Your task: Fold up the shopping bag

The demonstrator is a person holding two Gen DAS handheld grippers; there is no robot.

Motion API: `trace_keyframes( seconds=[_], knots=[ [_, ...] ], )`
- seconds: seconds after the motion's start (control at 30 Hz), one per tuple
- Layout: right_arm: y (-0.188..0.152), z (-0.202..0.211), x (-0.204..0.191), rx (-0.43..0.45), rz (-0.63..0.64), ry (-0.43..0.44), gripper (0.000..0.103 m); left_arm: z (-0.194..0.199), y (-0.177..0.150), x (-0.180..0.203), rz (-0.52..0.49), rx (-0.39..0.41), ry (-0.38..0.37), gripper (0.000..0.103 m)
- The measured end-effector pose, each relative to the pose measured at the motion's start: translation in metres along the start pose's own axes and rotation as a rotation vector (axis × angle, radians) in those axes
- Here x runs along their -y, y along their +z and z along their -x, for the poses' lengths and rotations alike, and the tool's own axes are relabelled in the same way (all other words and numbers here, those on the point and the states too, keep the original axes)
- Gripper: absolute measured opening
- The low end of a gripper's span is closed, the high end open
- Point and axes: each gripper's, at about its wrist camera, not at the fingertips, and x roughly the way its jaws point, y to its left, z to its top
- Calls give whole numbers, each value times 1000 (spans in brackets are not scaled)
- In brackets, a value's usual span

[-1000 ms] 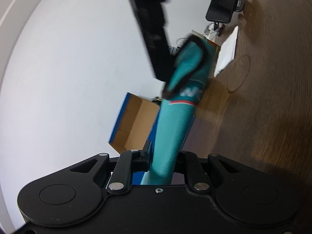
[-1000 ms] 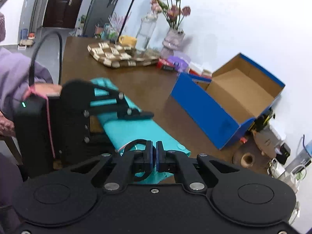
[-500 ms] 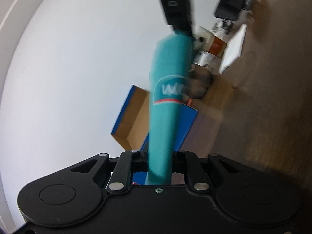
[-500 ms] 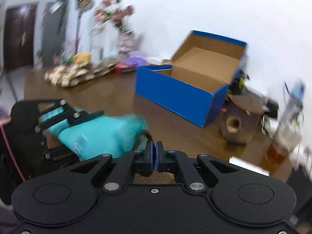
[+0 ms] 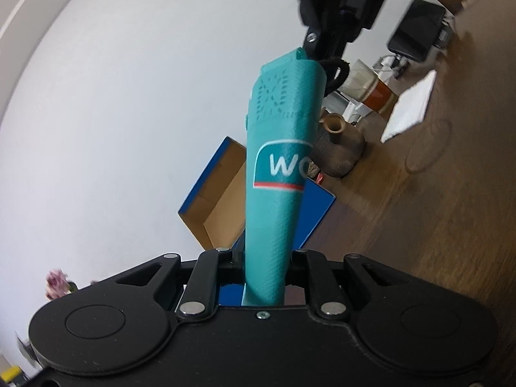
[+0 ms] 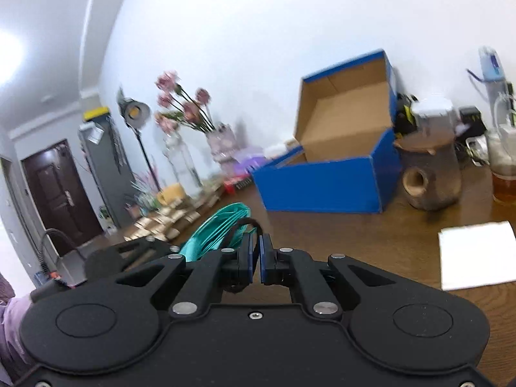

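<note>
A teal shopping bag (image 5: 277, 148), folded into a long narrow strip with a white-lettered logo panel, runs forward from my left gripper (image 5: 265, 258), which is shut on its near end. At the strip's far end sits my right gripper (image 5: 322, 42), with the bag's black handle (image 5: 335, 67) looping beside its tip. In the right wrist view the bag (image 6: 222, 222) shows edge-on at the left. Its handle (image 6: 246, 222) curls into the thin slit of my right gripper (image 6: 259, 248), whose pads are almost touching. The left gripper (image 6: 138, 251) lies low at the left.
An open blue shoebox (image 6: 322, 180) stands on the brown table (image 6: 371, 235), with a wooden stump vase (image 6: 429, 177) and a glass of amber drink (image 6: 503, 180) to its right. A white napkin (image 6: 477, 254) lies at the right. Flowers (image 6: 183, 103) stand behind. A phone (image 5: 416, 32) stands on a holder.
The bag has been pulled straight between the two grippers and its logo face has turned toward the left camera. The right gripper rolled and swung toward the shoebox. The left gripper rose a little.
</note>
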Motion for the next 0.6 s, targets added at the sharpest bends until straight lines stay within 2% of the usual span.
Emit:
trace_keyframes(
  seconds=[0.23,0.37,0.53,0.6],
  knots=[
    [3,1,-11,58,63,79,6,-1,8,-18,52,-14,-28,15],
    [6,3,-16,69,112,136,7,0,8,-19,12,0,-17,15],
    [9,6,-34,46,296,150,7,2,8,-19,-58,13,-5,15],
    [10,6,-47,34,423,128,7,1,8,-19,-77,14,-4,15]
  ],
)
